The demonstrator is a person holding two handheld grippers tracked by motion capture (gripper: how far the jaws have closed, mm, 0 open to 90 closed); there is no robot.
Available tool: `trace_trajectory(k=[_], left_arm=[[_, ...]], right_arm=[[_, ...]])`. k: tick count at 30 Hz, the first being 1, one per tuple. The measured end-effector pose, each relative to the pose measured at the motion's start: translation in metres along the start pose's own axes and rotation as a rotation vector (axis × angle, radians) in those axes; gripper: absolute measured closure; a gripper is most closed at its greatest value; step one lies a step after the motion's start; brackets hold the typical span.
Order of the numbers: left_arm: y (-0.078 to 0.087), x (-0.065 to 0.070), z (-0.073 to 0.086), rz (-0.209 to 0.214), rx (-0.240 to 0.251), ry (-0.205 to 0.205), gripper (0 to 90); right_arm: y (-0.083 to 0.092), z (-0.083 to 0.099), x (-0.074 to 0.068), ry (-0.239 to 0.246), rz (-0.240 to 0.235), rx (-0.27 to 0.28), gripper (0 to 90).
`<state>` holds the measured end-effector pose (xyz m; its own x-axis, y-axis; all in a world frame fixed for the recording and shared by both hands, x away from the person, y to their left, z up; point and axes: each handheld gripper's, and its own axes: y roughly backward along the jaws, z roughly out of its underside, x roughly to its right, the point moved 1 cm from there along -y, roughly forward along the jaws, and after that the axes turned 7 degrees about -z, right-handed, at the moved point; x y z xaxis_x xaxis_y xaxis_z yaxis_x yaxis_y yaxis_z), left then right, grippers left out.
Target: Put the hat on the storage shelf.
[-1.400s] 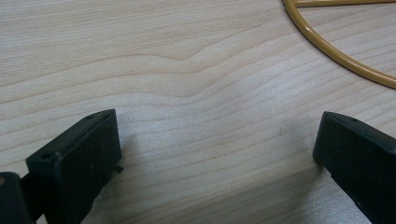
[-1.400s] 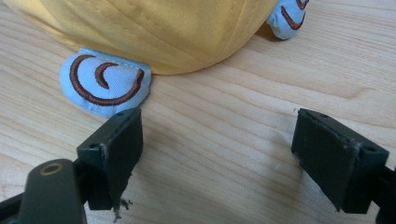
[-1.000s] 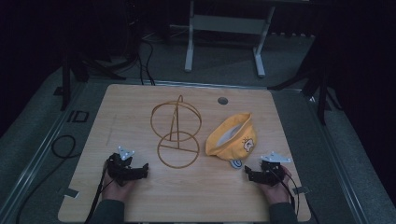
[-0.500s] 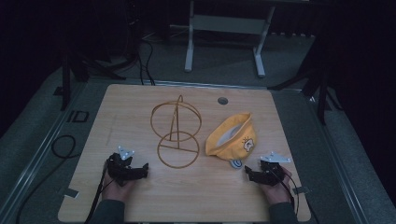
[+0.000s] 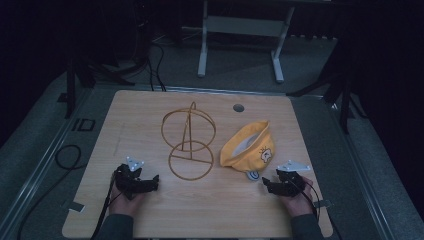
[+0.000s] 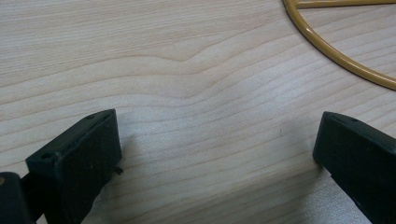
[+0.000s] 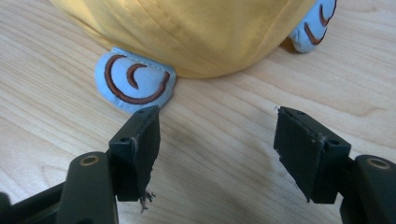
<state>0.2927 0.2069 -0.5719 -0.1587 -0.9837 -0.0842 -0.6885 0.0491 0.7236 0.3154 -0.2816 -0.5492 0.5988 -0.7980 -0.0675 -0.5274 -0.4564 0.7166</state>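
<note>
Hat [image 5: 248, 148] yellow cloth, round | stand [image 5: 190, 145] gold wire hoops | table [image 5: 150, 107] wood grain

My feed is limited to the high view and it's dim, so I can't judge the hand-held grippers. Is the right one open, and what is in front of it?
Observer: The right hand-held gripper is open, nothing between its jaws; the yellow hat lies just ahead.
Operator: What is the pale patch under the hat's near edge?
Observer: A light blue ear flap with brown stitched curves, lying flat on the table.
Operator: And the left one?
Observer: The left hand-held gripper is open wide over bare wood; the wire stand's base ring curves past at the upper right, apart from the jaws.
</note>
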Motion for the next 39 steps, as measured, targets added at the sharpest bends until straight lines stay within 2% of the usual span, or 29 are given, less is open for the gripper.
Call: trace_trajectory(k=[8, 17, 31, 39], left_arm=[[0.0, 0.0, 0.0, 0.0, 0.0, 0.0, 0.8], [0.0, 0.0, 0.0, 0.0, 0.0, 0.0, 0.8], [0.0, 0.0, 0.0, 0.0, 0.0, 0.0, 0.8], [0.0, 0.0, 0.0, 0.0, 0.001, 0.001, 0.8]], right_arm=[[0.004, -0.005, -0.003, 0.023, -0.017, -0.007, 30.8], [0.003, -0.009, -0.012, 0.047, -0.046, -0.015, 27.6], [-0.007, -0.016, -0.028, 0.071, -0.081, -0.018, 25.2], [-0.017, -0.018, -0.034, 0.068, -0.083, -0.027, 27.9]])
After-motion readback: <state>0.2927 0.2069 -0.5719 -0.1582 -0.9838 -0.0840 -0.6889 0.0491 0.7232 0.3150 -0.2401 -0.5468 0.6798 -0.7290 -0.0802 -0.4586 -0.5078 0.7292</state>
